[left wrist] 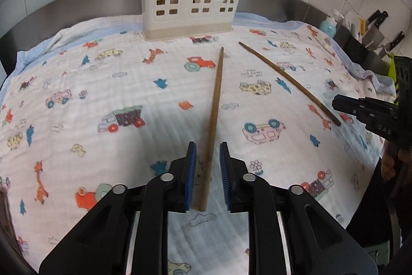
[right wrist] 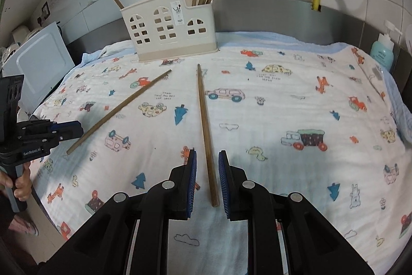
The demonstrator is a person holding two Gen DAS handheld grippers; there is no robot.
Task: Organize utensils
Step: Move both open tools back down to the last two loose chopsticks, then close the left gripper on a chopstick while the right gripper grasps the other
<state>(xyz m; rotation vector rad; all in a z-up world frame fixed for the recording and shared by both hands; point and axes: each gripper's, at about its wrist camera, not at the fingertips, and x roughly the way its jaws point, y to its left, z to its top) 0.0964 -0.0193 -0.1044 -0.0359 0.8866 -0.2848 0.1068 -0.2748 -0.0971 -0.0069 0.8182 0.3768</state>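
Two loose chopsticks lie on the printed cloth (right wrist: 296, 107) covering the bench, both short of the cream holder (right wrist: 168, 27) at the back, where several chopsticks already stand upright. We find each tool lined up along its own stick: the left tongs (left wrist: 208, 177) stand apart astride the left chopstick (left wrist: 215, 115), the right tongs (right wrist: 207, 182) likewise apart astride the right chopstick (right wrist: 204, 120). Neither is clamped. We judge both are placed for lengthwise pickup.
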